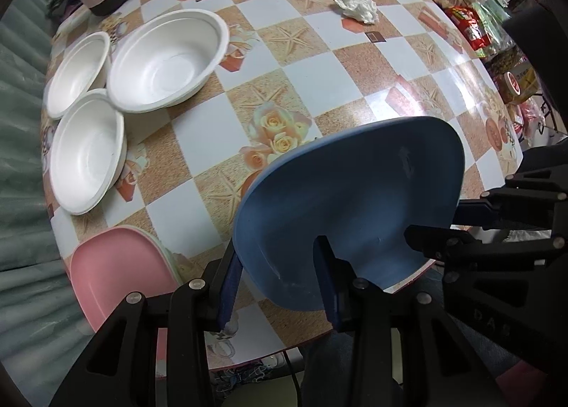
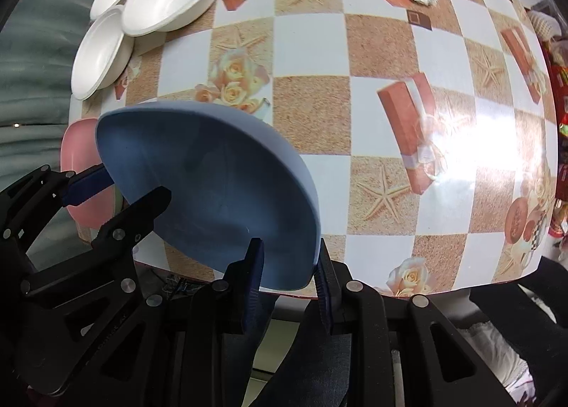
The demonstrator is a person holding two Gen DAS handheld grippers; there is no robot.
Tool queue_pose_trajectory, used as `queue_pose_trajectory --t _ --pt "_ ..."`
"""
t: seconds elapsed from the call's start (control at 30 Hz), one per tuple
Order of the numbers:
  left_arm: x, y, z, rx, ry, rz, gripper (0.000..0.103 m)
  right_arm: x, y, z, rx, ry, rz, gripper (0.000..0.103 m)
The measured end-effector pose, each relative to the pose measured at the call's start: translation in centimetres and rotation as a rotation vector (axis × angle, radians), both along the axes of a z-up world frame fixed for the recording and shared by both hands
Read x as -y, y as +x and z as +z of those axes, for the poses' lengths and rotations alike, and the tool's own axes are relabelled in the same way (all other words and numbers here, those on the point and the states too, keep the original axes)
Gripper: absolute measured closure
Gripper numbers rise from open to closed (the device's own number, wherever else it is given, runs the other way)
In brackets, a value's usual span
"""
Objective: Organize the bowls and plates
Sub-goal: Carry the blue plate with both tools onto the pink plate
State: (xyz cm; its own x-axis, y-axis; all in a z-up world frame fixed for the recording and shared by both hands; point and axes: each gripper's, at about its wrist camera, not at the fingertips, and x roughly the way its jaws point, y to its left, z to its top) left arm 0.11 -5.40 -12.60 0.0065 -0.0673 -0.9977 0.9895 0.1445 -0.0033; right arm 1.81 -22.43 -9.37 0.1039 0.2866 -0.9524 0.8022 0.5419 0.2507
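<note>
Blue plastic, the plate (image 1: 351,194) hangs tilted above the near edge of the checked table (image 1: 319,62), and I have both tools on it: my left gripper (image 1: 280,282) is clamped across its rim, my right gripper (image 2: 289,279) pinches the opposite rim. It looks light, stiff and smooth, so I judge the rim the only sound hold. A pink plate (image 1: 117,279) lies just beside, white foam bowls (image 1: 170,59) farther off.
</note>
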Motion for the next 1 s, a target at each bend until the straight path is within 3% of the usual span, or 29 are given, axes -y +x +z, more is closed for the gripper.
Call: queue_pose_trajectory --t 0.2,0.57,0.83,1.0 --pt "-1.2 1.4 0.5 -0.002 -0.019 0.038 0.06 -1.2 0.7 0.3 0.002 -0.022 0.049 0.072" --pt "-4.7 6.1 3.1 0.051 -0.105 0.179 0.06 -3.4 7.0 2.9 0.053 -0.078 0.22 0.072" --pt "-10.0 10.8 2.4 0.089 -0.059 0.325 0.06 -7.8 13.7 2.4 0.082 -0.047 0.39 0.072" --pt "-11.8 13.7 1.6 0.128 -0.025 0.363 0.06 -9.2 17.2 1.2 0.109 0.031 0.37 0.072"
